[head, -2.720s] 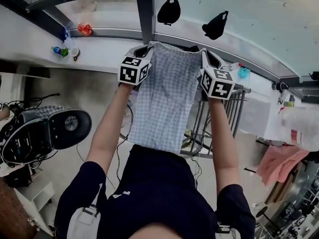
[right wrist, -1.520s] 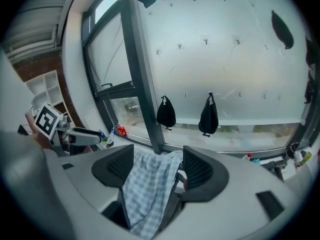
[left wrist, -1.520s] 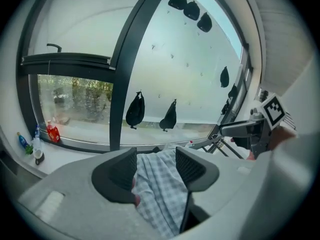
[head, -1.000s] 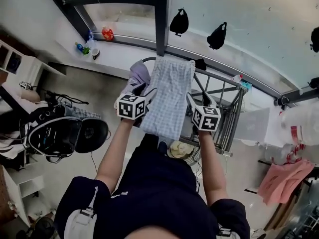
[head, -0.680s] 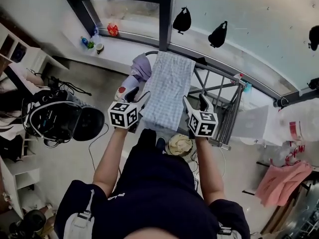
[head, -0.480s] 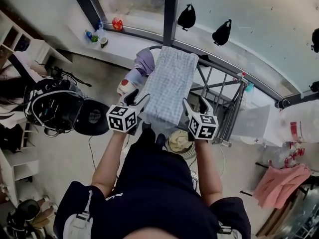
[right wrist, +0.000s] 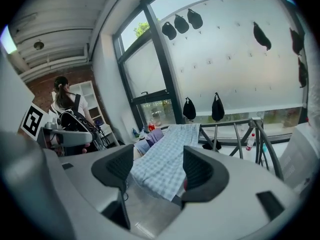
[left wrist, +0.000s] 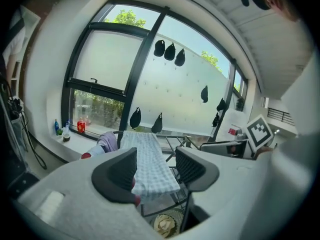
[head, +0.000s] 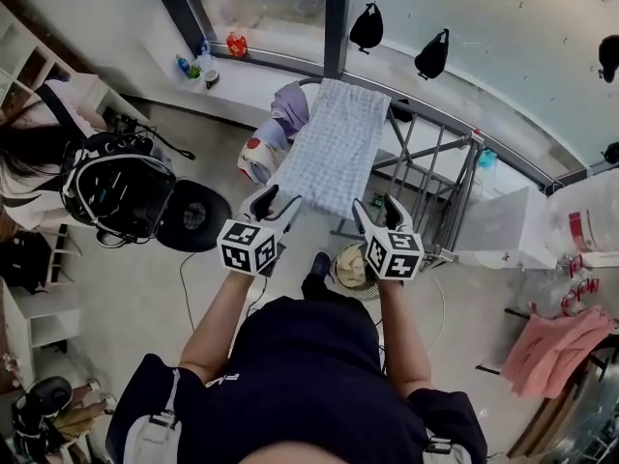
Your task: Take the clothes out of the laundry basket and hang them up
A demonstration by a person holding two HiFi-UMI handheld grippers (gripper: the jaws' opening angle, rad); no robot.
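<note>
A blue-and-white checked cloth hangs draped over the top bar of a metal drying rack. It also shows ahead in the left gripper view as the checked cloth and in the right gripper view as the checked cloth. My left gripper is open and empty, well short of the cloth's lower edge. My right gripper is open and empty too, beside it. A round basket with a pale item in it sits on the floor under the rack.
A purple garment and a white-and-red one hang at the rack's left end. A black backpack and a person are at the left. Bottles stand on the window sill. Pink cloth lies at the right.
Both grippers have pulled back from the rack toward the person, jaws open the same. The checked cloth stays draped over the rack.
</note>
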